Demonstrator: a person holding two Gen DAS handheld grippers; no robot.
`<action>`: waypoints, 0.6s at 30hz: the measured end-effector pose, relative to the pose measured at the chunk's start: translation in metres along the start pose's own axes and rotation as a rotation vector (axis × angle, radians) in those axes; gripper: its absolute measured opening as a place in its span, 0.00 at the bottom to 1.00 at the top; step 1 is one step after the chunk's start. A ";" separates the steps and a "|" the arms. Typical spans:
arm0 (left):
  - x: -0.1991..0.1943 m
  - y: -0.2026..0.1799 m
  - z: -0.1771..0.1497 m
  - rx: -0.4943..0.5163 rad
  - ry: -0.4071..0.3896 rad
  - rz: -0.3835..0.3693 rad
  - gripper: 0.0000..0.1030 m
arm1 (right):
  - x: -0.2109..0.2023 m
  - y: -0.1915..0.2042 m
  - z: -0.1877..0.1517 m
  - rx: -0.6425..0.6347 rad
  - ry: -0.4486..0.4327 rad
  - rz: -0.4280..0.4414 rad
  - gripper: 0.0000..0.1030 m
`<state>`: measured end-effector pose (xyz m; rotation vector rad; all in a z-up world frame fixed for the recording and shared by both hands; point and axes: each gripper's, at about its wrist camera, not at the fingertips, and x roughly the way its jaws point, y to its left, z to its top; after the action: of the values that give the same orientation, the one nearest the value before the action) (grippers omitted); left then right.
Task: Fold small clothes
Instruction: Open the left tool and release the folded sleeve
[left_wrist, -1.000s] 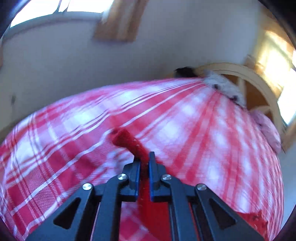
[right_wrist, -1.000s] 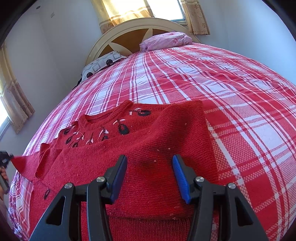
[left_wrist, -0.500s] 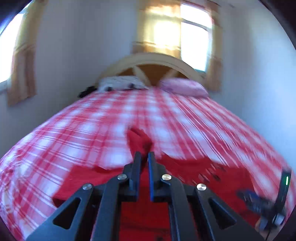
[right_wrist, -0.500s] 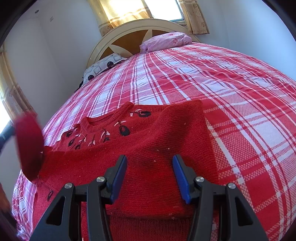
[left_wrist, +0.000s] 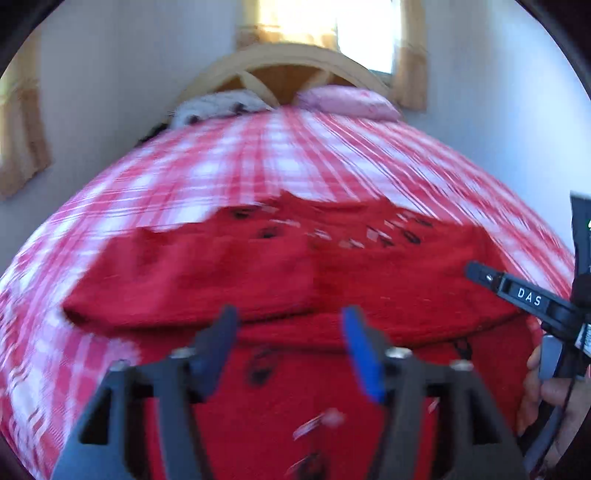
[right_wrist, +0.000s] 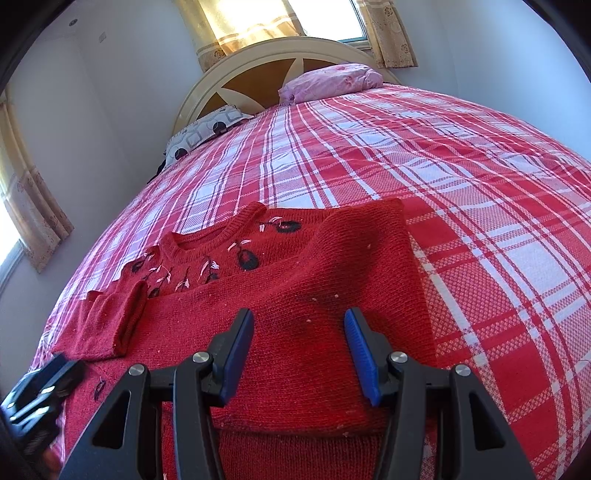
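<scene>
Sweater (right_wrist: 303, 295): red knit with dark embroidered motifs near the neckline; lies flat on the bedspread (right_wrist: 461, 177), neckline toward the headboard.
Sleeves: both lie folded across the sweater's front; the left sleeve (right_wrist: 107, 325) ends just beside the embroidery, the right one (right_wrist: 365, 266) lies along the sweater's right edge.
Left gripper (left_wrist: 291, 350): jaws opening, nothing between them; hovers above the sweater's lower part. The view is blurred.
Right gripper (right_wrist: 299, 354): jaws stand about half apart, nothing held; hovers above the sweater's middle. Whether the fingertips touch the knit, I cannot tell.
Person: a hand (left_wrist: 546, 398) on the right gripper's handle shows at the sweater's right side in the left wrist view.
Headboard (right_wrist: 280, 70): cream with brown panels, well beyond the sweater.
Pillows: a pink one (right_wrist: 332, 81) and a patterned one (right_wrist: 207, 133), both against the headboard.
</scene>
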<state>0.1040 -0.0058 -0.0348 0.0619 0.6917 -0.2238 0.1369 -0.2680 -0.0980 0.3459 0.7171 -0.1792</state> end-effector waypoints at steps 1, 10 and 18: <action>-0.011 0.013 -0.005 -0.015 -0.017 0.035 0.65 | -0.002 0.003 0.001 -0.012 -0.001 -0.012 0.51; 0.019 0.093 -0.042 -0.304 0.145 0.106 0.63 | -0.003 0.098 -0.001 -0.106 0.087 0.316 0.51; 0.016 0.080 -0.055 -0.281 0.080 0.116 0.70 | 0.066 0.146 -0.014 -0.085 0.206 0.322 0.51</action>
<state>0.0999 0.0761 -0.0888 -0.1576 0.7909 -0.0116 0.2176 -0.1297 -0.1159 0.3965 0.8584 0.1940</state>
